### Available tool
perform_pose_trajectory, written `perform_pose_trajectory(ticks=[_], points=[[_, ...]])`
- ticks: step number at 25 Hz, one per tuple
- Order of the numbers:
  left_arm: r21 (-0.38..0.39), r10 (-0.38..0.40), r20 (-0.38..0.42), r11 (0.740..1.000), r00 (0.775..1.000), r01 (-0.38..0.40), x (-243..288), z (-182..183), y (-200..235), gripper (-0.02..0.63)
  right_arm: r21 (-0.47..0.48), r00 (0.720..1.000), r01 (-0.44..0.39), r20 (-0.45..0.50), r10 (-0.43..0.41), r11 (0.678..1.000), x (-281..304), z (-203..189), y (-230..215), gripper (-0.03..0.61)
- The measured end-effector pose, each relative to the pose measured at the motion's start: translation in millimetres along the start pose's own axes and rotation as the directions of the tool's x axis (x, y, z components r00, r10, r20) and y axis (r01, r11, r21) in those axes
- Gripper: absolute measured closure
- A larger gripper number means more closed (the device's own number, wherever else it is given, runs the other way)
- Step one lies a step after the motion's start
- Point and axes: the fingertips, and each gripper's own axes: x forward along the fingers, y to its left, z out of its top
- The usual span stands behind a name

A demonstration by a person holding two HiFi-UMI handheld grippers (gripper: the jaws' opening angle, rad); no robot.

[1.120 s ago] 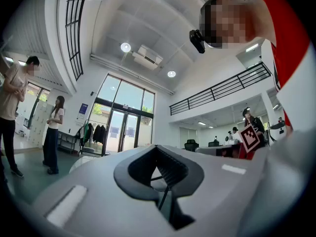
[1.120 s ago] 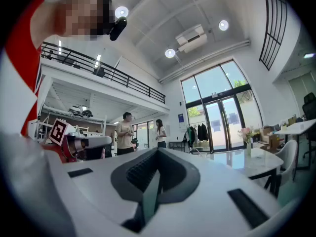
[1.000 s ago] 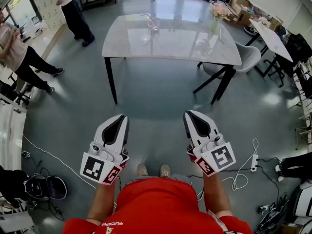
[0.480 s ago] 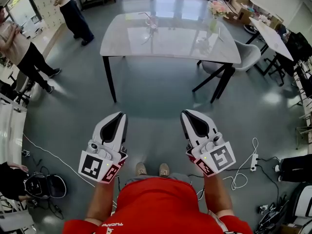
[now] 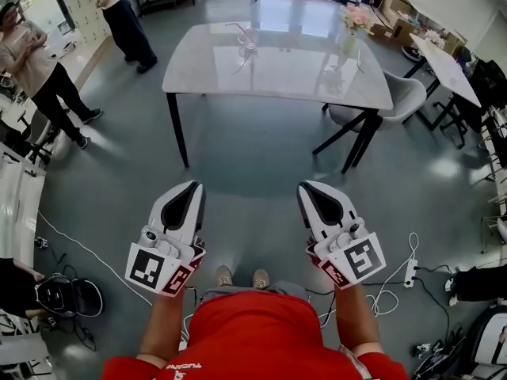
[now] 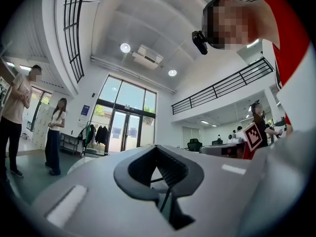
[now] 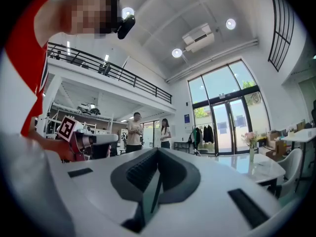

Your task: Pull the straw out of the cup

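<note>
A clear cup with a thin straw leaning out of it stands on the far side of the grey table, well ahead of me. My left gripper and my right gripper are held level over the floor, far short of the table. Both are shut with nothing between the jaws. In the left gripper view the left gripper shows its jaws met at the tip. The right gripper shows the same in the right gripper view. Neither gripper view shows the cup.
A vase of pink flowers stands at the table's far right, and a grey chair is beside it. Two people stand at the left. A white cable and power strip lie on the floor at the right.
Both grippers have shifted only slightly over the floor and stay shut. The person at the far left has moved a little and stands more upright.
</note>
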Motion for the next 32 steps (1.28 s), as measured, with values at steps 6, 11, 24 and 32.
perform_pose_trajectory(ticks=[6,11,24,32], points=[[0.017,0.019,-0.002,1.0,1.0,-0.019,15,1,-13,0.609,0.026,1.0,-0.01,0.018,0.01,1.0,-14,0,-24,0.578],[0.021,0.024,-0.009,1.0,1.0,-0.023,27,-1,-16,0.609,0.036,1.0,-0.008,0.025,0.007,0.999,-13,-1,-41,0.577],[0.036,0.01,-0.002,0.999,1.0,-0.01,67,-10,26,0.609,0.011,0.999,0.026,0.027,-0.026,1.0,30,-6,-71,0.578],[0.053,-0.007,0.008,0.999,1.0,0.006,115,-12,87,0.609,0.009,0.998,0.053,0.023,-0.053,0.999,101,-8,-104,0.578]])
